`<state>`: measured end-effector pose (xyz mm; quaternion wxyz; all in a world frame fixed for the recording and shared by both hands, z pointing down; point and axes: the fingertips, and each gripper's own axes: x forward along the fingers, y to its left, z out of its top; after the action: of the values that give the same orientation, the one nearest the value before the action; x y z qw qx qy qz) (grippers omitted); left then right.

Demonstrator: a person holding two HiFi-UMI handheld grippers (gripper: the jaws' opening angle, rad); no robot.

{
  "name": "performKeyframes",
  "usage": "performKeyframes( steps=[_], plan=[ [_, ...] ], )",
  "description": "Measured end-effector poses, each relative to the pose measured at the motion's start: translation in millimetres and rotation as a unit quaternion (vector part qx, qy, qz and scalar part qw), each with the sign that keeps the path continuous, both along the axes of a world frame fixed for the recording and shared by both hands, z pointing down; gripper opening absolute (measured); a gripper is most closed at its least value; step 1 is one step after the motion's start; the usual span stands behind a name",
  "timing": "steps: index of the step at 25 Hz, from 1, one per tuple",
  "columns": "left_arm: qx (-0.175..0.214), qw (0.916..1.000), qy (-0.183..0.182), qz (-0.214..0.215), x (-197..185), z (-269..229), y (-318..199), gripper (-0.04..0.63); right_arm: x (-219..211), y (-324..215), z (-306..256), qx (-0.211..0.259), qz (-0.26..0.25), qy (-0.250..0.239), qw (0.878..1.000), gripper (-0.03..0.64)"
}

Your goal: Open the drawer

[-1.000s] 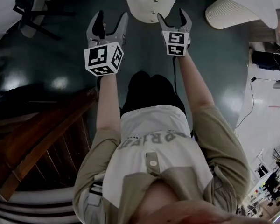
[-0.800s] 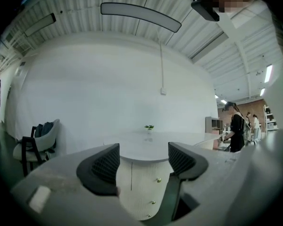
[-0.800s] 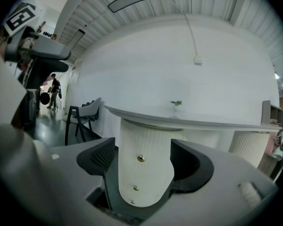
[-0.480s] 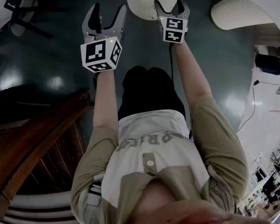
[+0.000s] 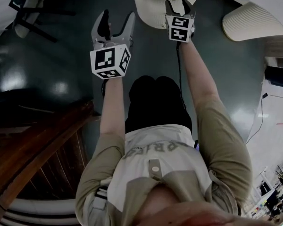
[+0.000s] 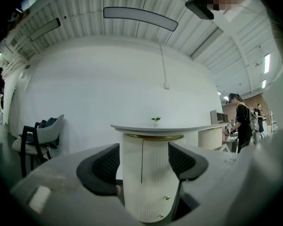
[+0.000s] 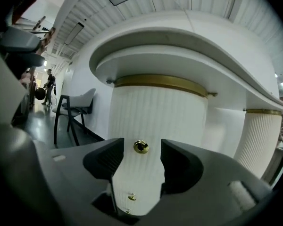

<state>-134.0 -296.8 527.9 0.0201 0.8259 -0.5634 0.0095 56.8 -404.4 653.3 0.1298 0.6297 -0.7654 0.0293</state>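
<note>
2 grippers are held out ahead of the person in the head view, well apart from each other. The left gripper (image 5: 116, 21) hangs over dark floor (image 5: 61, 55), short of the white ribbed pedestal (image 5: 148, 6). Its jaws stand wide apart with nothing between them, and its own view shows the pedestal only at a distance beyond the tips.

The right gripper (image 5: 178, 4) is close up to the pedestal face. Its jaws have just been closing and now stand part-way apart, 1 on each side of a brass knob (image 7: 141, 147). A strip of white shows between the knob and each pad (image 7: 108, 159), so nothing is clamped. Whether the tips touch the ribbed face cannot be told.

The drawer (image 7: 148, 168) behind that knob sits flush in the pedestal front, and its outline is lost in the ribbing. 2 smaller brass knobs (image 7: 131, 197) show lower down, crowded by the gripper body.

The head view cuts the pedestal off at its top edge. The tabletop (image 7: 188, 46) overhangs the pedestal. A chair (image 7: 75, 109) stands to the left.
</note>
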Motion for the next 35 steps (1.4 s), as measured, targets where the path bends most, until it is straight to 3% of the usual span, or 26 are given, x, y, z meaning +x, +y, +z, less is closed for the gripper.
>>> performKeyframes(
  steps=[6,11,35],
  plan=[
    [-0.001,1.0,0.0,-0.001,-4,6,0,0.322,0,-19,16,-0.039,0.022,-0.013,0.999,0.19],
    [-0.001,1.0,-0.003,-0.002,-7,7,2,0.322,-2,-20,16,-0.033,0.042,-0.02,0.998,0.11],
    [-0.005,1.0,-0.003,-0.008,-11,8,1,0.322,0,-12,16,-0.051,0.023,-0.037,0.998,0.103]
  ],
)
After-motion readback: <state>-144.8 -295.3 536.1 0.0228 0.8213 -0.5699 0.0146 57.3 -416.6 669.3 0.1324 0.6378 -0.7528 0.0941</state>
